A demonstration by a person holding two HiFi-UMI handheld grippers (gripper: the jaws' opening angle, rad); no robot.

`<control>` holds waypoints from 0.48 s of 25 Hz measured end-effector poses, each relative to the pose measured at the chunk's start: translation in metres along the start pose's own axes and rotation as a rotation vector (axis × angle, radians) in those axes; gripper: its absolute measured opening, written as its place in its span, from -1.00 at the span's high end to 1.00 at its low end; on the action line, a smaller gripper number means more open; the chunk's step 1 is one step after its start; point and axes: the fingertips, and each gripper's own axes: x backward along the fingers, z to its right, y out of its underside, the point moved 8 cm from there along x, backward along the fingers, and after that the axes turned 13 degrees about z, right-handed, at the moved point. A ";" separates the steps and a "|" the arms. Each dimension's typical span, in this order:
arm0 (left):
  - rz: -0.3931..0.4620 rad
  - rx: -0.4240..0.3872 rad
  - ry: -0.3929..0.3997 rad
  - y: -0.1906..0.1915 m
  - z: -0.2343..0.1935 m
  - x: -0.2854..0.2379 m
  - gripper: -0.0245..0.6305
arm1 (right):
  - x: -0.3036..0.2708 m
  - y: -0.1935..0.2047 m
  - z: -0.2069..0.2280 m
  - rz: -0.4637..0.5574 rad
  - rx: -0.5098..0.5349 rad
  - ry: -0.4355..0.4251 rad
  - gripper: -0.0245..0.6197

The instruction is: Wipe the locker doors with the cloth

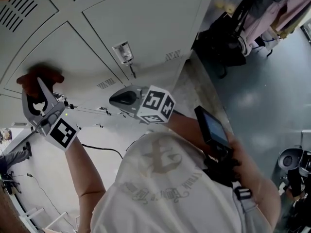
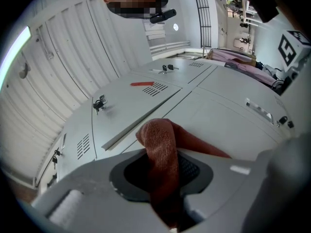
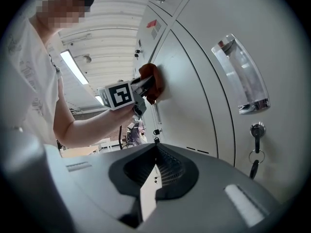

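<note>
A red-brown cloth [image 1: 41, 75] is pressed against a grey locker door [image 1: 77, 47] at the left of the head view. My left gripper [image 1: 41, 85] is shut on it. In the left gripper view the cloth [image 2: 159, 144] stands up out of the jaws of the left gripper [image 2: 163, 181] and folds over onto the door [image 2: 218, 115]. The right gripper view shows the cloth [image 3: 150, 80] and the left gripper [image 3: 142, 88] on the door from the side. My right gripper [image 1: 112, 99] hangs close to the lower door, shut and holding nothing [image 3: 155, 147].
The door in front of the right gripper bears a clear handle [image 3: 240, 79] with a key [image 3: 256, 130] in the lock below it [image 1: 124, 52]. Hanging clothes and bags [image 1: 252, 13] fill the space right of the lockers. A cable [image 1: 102, 149] lies on the floor.
</note>
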 end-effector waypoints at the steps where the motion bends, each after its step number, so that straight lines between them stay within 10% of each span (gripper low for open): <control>1: 0.004 0.014 -0.016 0.001 -0.005 0.001 0.57 | -0.002 -0.002 -0.002 -0.001 0.001 -0.003 0.90; 5: 0.021 0.117 -0.119 0.006 -0.016 0.008 0.57 | 0.005 -0.003 -0.009 -0.011 -0.002 -0.009 0.90; 9: -0.085 -0.118 -0.037 0.015 -0.032 0.009 0.57 | 0.003 -0.002 0.003 -0.007 0.011 -0.026 0.90; 12: -0.102 -0.077 -0.059 0.021 -0.043 0.009 0.57 | 0.006 0.001 -0.001 0.001 -0.012 0.003 0.90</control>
